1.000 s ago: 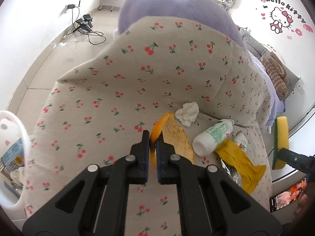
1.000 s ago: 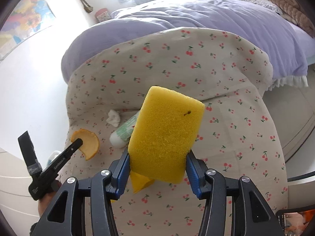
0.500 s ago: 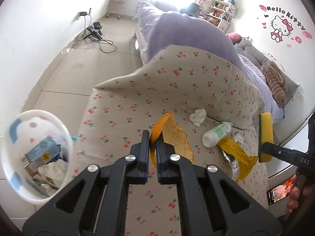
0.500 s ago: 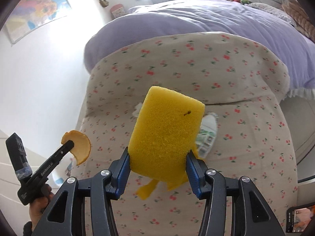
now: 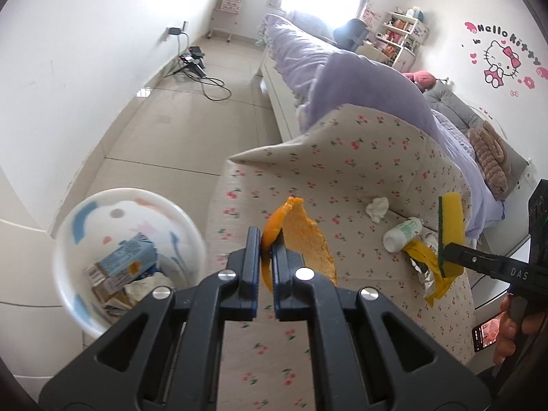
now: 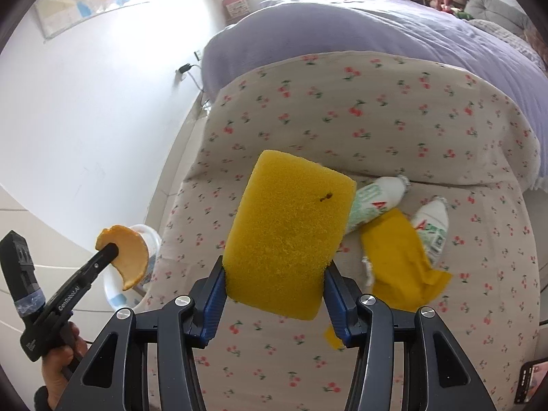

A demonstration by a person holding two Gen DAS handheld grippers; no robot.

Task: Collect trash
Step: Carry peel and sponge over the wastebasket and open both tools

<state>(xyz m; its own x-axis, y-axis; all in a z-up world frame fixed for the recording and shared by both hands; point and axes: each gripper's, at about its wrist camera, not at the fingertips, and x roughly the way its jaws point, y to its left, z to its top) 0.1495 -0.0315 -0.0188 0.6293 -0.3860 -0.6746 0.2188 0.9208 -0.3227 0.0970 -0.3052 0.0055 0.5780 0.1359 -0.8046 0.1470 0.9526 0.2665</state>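
Note:
My left gripper (image 5: 264,239) is shut on an orange peel (image 5: 301,239) and holds it in the air above the cherry-print cover, right of the white trash bin (image 5: 85,304). The peel also shows in the right wrist view (image 6: 128,255), over the bin (image 6: 150,236). My right gripper (image 6: 274,274) is shut on a yellow sponge (image 6: 287,233) with a green back, held above the cover; it shows in the left wrist view (image 5: 452,229). On the cover lie a crumpled tissue (image 5: 376,209), two white bottles (image 6: 376,202) (image 6: 431,229) and a yellow wrapper (image 6: 400,260).
The bin holds a blue carton (image 5: 126,257) and crumpled paper. A purple blanket (image 6: 376,34) covers the bed behind the cherry-print cover (image 6: 376,109). Cables (image 5: 205,82) lie on the tiled floor by the left wall. A phone (image 5: 486,335) sits at the far right.
My left gripper has lifted the orange peel off the cover and carried it back and left towards the bin, which has come into full view. My right gripper has risen with the sponge.

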